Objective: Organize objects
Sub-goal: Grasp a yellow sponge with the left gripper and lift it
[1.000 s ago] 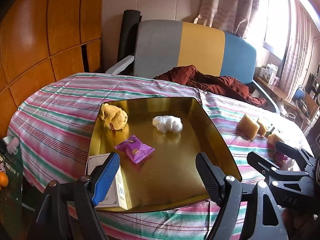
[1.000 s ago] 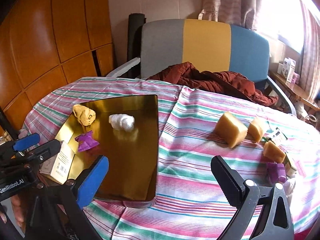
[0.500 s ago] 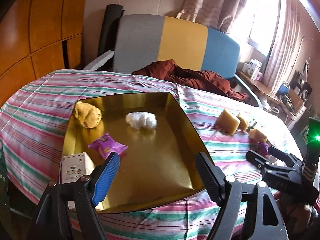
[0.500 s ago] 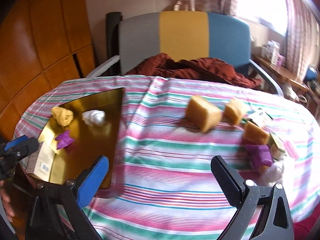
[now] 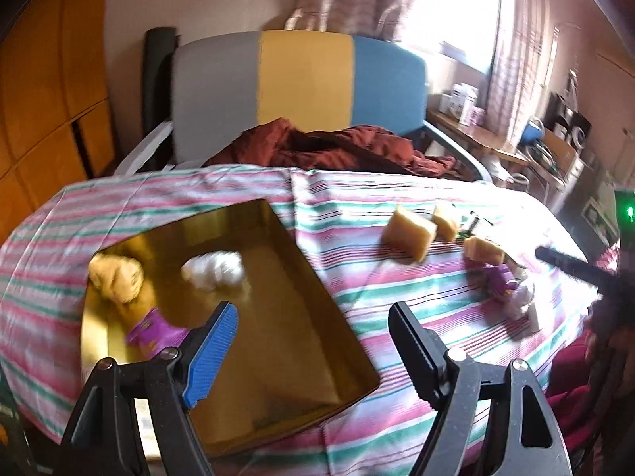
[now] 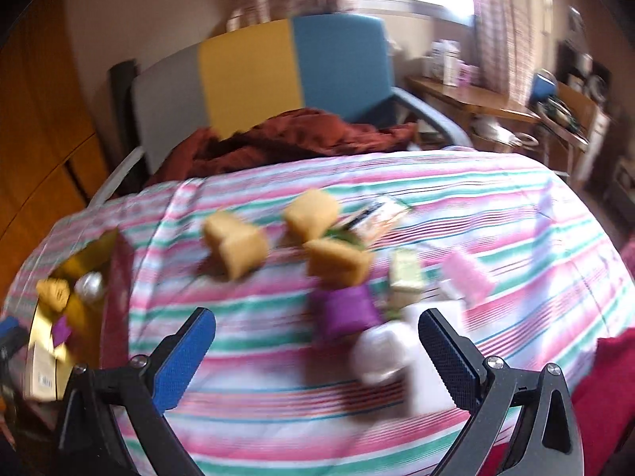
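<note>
A: Two jaws of the left gripper (image 5: 313, 339) stand wide apart and hold nothing, over the shallow golden metal tray (image 5: 301, 341). Inside lie a tan lump (image 5: 115, 277), a white wad (image 5: 214, 267) and a purple packet (image 5: 152, 327).

B: Right view is blurred. The right gripper (image 6: 317, 347) is also wide and empty, above a purple pouch (image 6: 343, 309) and three yellow sponge blocks (image 6: 236, 248) on the striped tablecloth (image 6: 496, 206).

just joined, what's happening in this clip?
A person with a claw in each hand is sorting small items on a striped tablecloth into a gold tray. The tray holds a tan lump, a white wad and a purple packet. Both claws are open and hold nothing. The right claw points at the loose pile: tan blocks, a purple packet and a white wad. The left claw hangs over the tray. Both views are blurred.
</note>
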